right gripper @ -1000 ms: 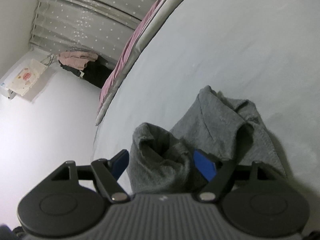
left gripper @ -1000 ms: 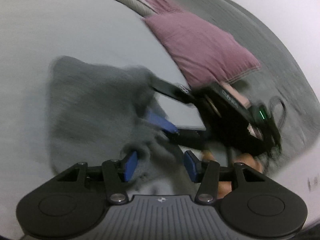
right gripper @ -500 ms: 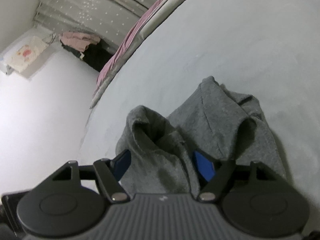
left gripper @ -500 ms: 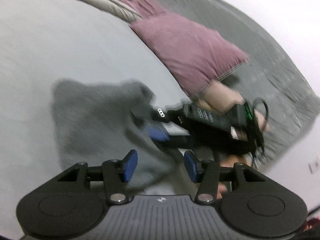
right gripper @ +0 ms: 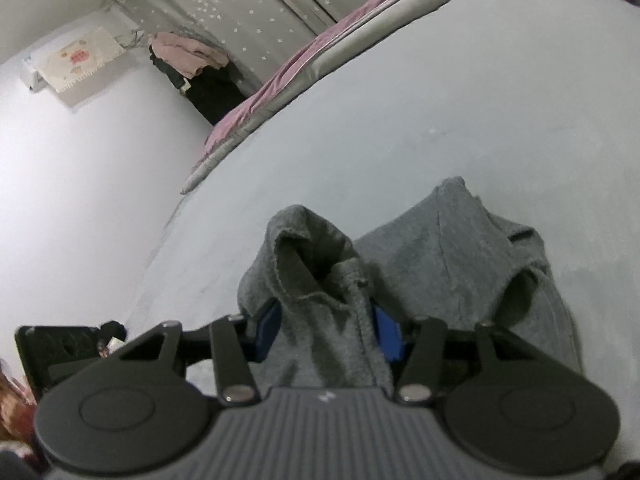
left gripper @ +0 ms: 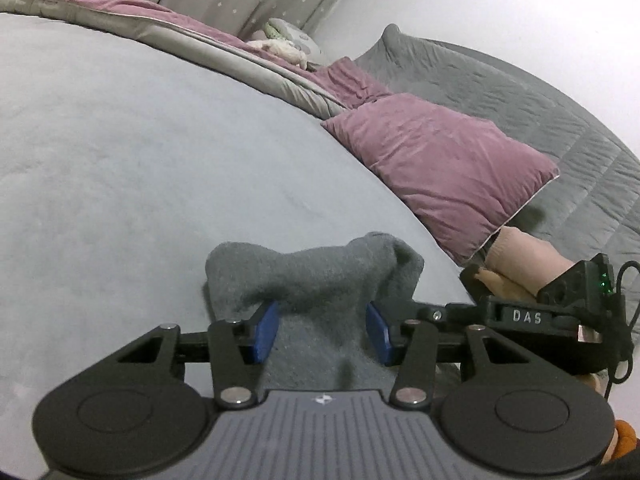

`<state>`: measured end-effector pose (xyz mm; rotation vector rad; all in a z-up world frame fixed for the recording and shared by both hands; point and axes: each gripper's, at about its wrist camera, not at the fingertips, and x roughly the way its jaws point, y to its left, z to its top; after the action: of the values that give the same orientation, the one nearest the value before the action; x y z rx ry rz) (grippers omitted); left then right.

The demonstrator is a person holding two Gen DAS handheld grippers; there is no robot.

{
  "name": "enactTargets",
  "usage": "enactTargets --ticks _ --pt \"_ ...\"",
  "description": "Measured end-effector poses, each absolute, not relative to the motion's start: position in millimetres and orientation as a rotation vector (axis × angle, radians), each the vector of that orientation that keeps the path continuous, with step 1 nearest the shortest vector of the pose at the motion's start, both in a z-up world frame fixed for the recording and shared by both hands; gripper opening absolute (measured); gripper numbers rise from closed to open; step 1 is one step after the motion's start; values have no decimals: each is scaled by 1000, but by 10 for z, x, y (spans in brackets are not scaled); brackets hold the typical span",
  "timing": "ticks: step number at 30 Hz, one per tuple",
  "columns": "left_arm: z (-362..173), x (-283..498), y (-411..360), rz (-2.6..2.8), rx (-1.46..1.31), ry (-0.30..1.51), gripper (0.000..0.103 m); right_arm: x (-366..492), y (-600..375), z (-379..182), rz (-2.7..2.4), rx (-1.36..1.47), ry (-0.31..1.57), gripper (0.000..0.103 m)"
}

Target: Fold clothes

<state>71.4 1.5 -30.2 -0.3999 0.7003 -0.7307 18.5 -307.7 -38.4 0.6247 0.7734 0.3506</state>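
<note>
A grey knit garment (left gripper: 320, 272) lies bunched on the pale blue bed sheet (left gripper: 140, 184). A thick hump of it fills the gap between the blue pads (left gripper: 266, 332) of my left gripper (left gripper: 322, 332), which is shut on it. In the right wrist view the same garment (right gripper: 460, 248) spreads over the sheet (right gripper: 480, 100). One raised fold stands between the pads (right gripper: 386, 336) of my right gripper (right gripper: 326, 334), shut on that fold. The right tool's black housing (left gripper: 528, 316) and the hand holding it (left gripper: 520, 260) sit just right of the cloth.
A purple pillow (left gripper: 440, 168) and a grey quilted blanket (left gripper: 540, 100) lie at the head of the bed. A rolled pink-and-grey duvet (left gripper: 200, 36) runs along the far edge. A white wall (right gripper: 80, 180) stands past the bed's left edge, with piled clothes (right gripper: 188, 52) by the curtain.
The left gripper swung low and steadied, with the garment now humped between its pads. The right gripper's pads have drawn closer together on the raised fold.
</note>
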Motion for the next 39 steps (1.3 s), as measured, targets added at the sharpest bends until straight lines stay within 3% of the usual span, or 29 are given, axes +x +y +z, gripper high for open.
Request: enactTargets --ticks 5,7,12,16,19,21,24,28,39 --pt "-394 763 19 -724 -410 703 47 133 -2989 -425 333 579 780 52" --pt "-433 784 21 -721 -416 707 45 89 -2969 -412 328 562 772 48" --pt "-446 805 58 -709 -471 718 43 -16 -2957 -343 324 553 750 21" --pt "-400 748 16 -701 -442 699 43 -70 -2982 -275 345 584 730 19" --pt "-390 736 -14 -693 -430 695 43 -81 -2970 -249 349 585 724 29" --pt "-384 736 -10 -689 -436 696 43 -91 -2964 -251 343 585 723 44" --pt "-356 727 12 -684 -447 692 43 -77 -2933 -246 319 559 720 52" --pt "-296 692 44 -679 -444 667 43 -89 -2882 -261 291 507 720 57" --pt "-296 683 70 -628 -391 631 43 -110 -2698 -278 277 399 721 58"
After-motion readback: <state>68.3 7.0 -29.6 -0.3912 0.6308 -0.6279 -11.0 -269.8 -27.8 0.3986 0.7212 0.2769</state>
